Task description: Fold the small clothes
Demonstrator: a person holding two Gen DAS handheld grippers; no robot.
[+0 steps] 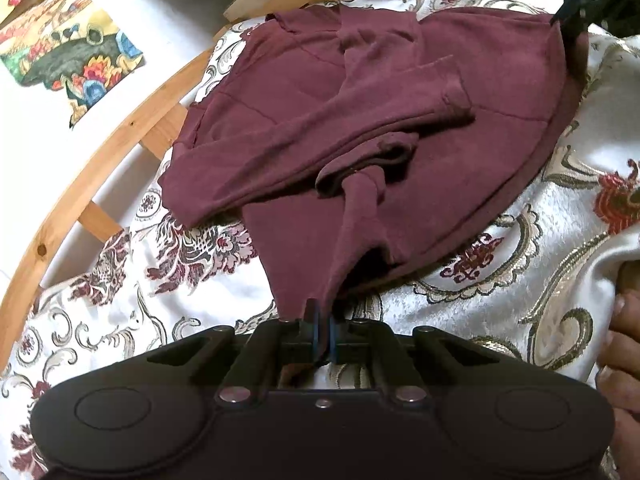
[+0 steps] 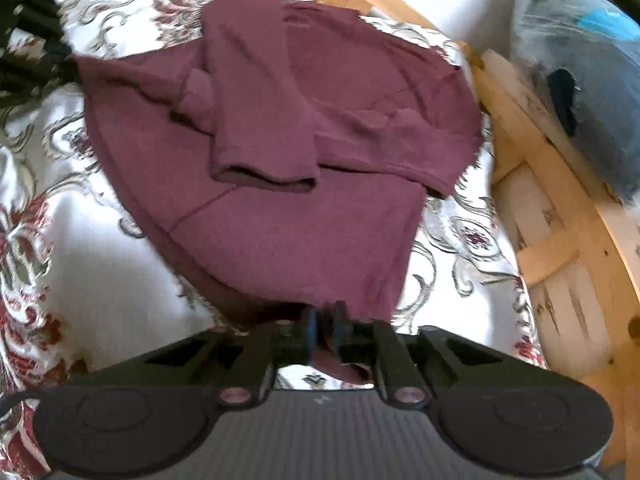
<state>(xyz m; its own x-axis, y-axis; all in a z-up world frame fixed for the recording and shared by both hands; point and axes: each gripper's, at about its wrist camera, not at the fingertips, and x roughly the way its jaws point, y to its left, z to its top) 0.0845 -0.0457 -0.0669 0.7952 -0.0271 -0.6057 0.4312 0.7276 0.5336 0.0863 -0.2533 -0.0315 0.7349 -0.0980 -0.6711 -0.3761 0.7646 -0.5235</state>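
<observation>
Both claws pinch the near hem of a maroon top lying on the patterned bedspread.

Left gripper and right gripper are clamped tight on soft, light, floppy cloth; its hem corners look the best hold.

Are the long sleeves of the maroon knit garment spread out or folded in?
Folded in: both sleeves lie crossed over the maroon knit garment.

Left gripper: black, blue pads, silver screws, round side discs
Right gripper: black, blue pads, ribbed grey centre
</observation>
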